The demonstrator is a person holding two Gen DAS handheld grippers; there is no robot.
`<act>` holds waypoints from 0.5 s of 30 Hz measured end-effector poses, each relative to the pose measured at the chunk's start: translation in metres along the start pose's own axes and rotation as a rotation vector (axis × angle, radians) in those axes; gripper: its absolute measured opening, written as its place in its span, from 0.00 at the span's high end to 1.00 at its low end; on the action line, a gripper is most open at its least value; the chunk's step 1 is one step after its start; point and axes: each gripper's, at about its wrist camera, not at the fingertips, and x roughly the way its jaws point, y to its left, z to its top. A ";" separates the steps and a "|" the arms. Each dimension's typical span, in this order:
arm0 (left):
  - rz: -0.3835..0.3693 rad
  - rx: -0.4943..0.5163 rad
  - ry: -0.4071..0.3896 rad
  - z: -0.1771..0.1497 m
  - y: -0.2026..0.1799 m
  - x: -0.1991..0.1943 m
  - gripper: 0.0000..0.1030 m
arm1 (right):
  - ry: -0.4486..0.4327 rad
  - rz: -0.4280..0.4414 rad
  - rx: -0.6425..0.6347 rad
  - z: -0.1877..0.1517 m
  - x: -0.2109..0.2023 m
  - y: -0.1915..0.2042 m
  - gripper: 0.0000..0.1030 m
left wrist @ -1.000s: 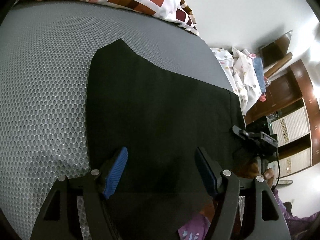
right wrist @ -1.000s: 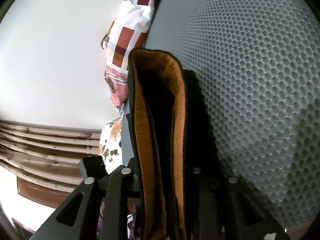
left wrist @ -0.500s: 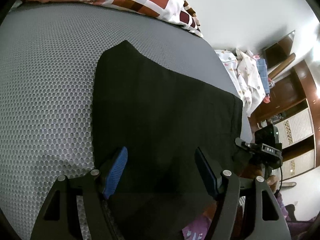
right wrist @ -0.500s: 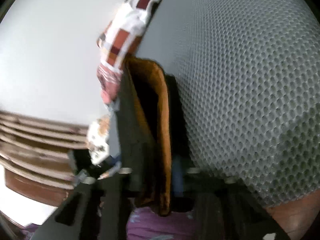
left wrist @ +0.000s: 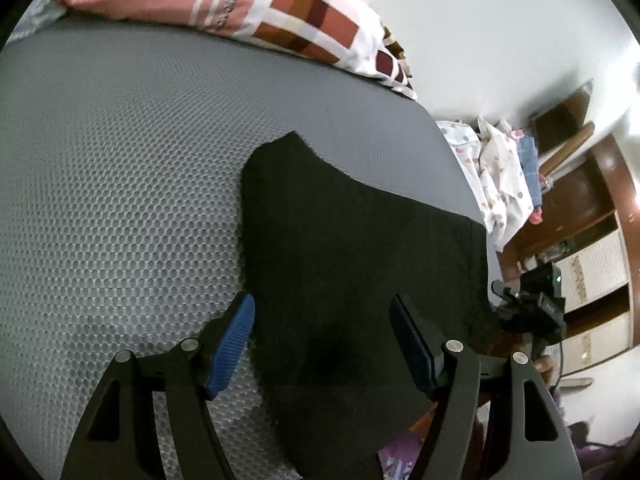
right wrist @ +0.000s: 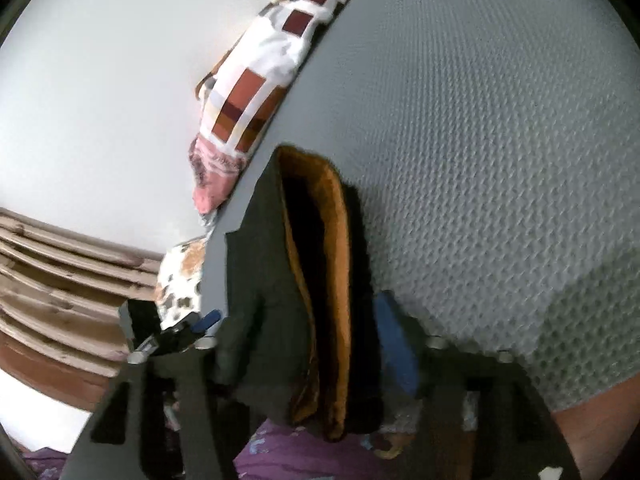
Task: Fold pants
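Black pants (left wrist: 360,248) lie folded flat on the grey mesh mattress (left wrist: 120,200). My left gripper (left wrist: 321,308) hovers open over their near left edge, its blue pads (left wrist: 234,344) touching nothing. The right wrist view shows the pants' folded edge (right wrist: 332,264), with orange lining showing, standing between the jaws of my right gripper (right wrist: 304,332). Those jaws are opening, and the blue right pad (right wrist: 394,344) has come off the cloth. The cloth hides the left finger. My right gripper (left wrist: 528,312) also shows at the pants' right edge in the left wrist view.
A patchwork pillow (left wrist: 312,20) lies at the head of the mattress against a white wall. White printed clothes (left wrist: 492,176) are heaped beyond the bed's right edge, next to wooden furniture (left wrist: 580,208). A person's purple garment (right wrist: 280,456) is close below the right gripper.
The right gripper's jaws, tight on the folded edge before, have spread, and that gripper has risen and rolled. The left gripper has drifted left, so the pants sit further right in its view.
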 end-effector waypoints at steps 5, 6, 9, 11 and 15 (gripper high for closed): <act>-0.013 0.029 0.054 0.001 0.005 0.012 0.31 | 0.046 -0.019 -0.032 0.001 0.016 0.000 0.50; 0.002 0.047 0.077 0.002 0.004 0.018 0.31 | 0.052 -0.025 -0.043 0.001 0.019 0.001 0.53; 0.001 0.056 0.114 0.001 0.006 0.027 0.32 | 0.068 -0.027 -0.068 0.003 0.026 0.005 0.53; 0.020 0.086 0.099 0.002 0.002 0.028 0.32 | 0.073 -0.025 -0.090 0.003 0.027 0.006 0.54; 0.081 0.146 0.096 0.000 -0.010 0.032 0.31 | 0.092 -0.019 -0.114 0.005 0.030 0.006 0.58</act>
